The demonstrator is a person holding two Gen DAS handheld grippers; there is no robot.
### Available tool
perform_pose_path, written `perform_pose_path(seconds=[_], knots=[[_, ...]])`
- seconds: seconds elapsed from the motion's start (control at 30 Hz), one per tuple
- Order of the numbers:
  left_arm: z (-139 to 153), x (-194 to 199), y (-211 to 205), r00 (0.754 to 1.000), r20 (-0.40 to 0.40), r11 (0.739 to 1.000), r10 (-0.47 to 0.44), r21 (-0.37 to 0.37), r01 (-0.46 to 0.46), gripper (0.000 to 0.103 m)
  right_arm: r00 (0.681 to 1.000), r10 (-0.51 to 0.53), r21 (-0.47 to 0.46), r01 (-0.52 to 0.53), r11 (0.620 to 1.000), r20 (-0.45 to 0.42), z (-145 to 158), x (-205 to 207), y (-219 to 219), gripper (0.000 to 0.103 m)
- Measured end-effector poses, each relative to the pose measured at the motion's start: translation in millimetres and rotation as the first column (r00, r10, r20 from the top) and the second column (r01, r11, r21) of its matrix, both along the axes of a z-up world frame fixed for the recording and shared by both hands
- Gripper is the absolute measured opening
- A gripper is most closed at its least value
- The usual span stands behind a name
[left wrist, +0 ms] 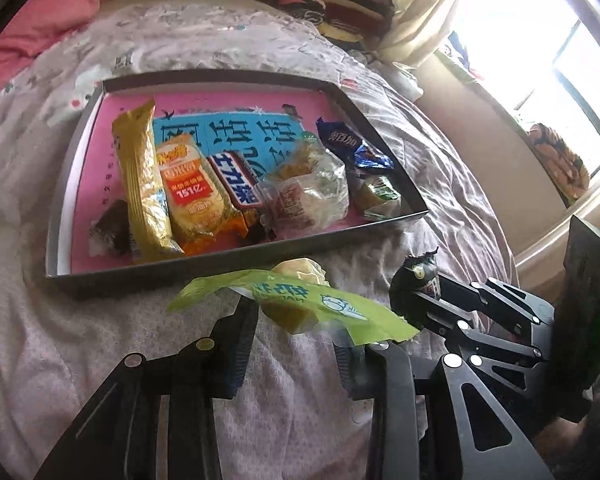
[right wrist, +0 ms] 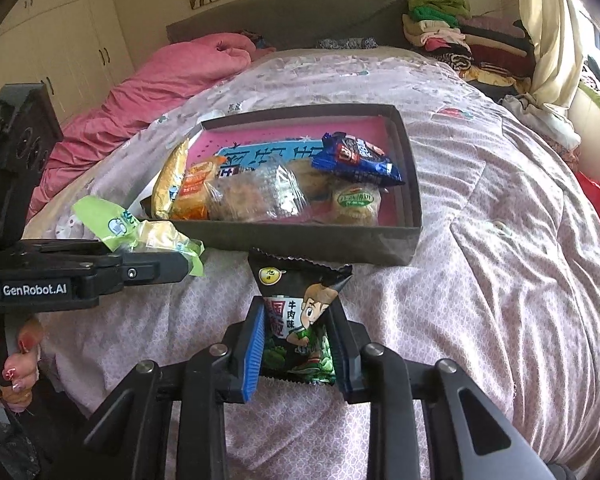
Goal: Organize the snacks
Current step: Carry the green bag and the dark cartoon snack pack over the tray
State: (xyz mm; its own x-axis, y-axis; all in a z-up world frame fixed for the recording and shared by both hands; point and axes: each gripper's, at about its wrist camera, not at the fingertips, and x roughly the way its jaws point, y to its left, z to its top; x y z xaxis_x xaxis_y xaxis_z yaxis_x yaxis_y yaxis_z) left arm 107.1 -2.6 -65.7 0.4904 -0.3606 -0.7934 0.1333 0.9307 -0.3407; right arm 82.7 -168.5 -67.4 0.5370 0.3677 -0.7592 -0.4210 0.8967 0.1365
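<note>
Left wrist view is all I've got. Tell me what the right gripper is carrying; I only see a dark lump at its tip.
Observer: The right gripper is shut on a black snack packet with a cartoon boy printed on it.
Operator: Say where the packet sits relative to the box.
Observer: Just short of the grey box, its top edge against the near wall.
Operator: Describe my green packet from there.
Observer: The green-wrapped snack sticks out of the left gripper, off the box's near-left corner.

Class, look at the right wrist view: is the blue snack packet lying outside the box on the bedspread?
No, the blue snack packet lies inside the box, at its far right corner above a round green-labelled cake.
</note>
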Motion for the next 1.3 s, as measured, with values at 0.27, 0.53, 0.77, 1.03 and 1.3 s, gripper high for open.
perform_pose_path(seconds=[0.27,0.53,0.77,1.03,1.3], knots=[[6,-3,2,1.0,0.019,1.0,0.006,0.014,-0.006,0.032,1.0,0.004,0.01,-0.004,1.0,0.019,6,-1,1,0.03],[25,-6,9,0.997,0.072,1.0,0.028,0.01,-0.029,0.032,0.999,-0.01,0.033,0.008,0.999,0.05,18,0,-3,0.03],[41,-7,25,0.99,0.119,0.997,0.075,0.018,-0.077,0.033,0.996,-0.026,0.05,0.022,0.999,0.089,32,5,-5,0.03],[46,2,43,0.982,0.141,0.99,0.129,0.034,-0.135,0.032,0.991,-0.058,0.074,0.05,0.996,0.121,46,22,-9,0.03],[35,16,47,0.982,0.125,0.987,0.145,0.057,-0.153,0.033,0.985,-0.094,0.085,0.082,0.993,0.148,54,43,-11,0.03]])
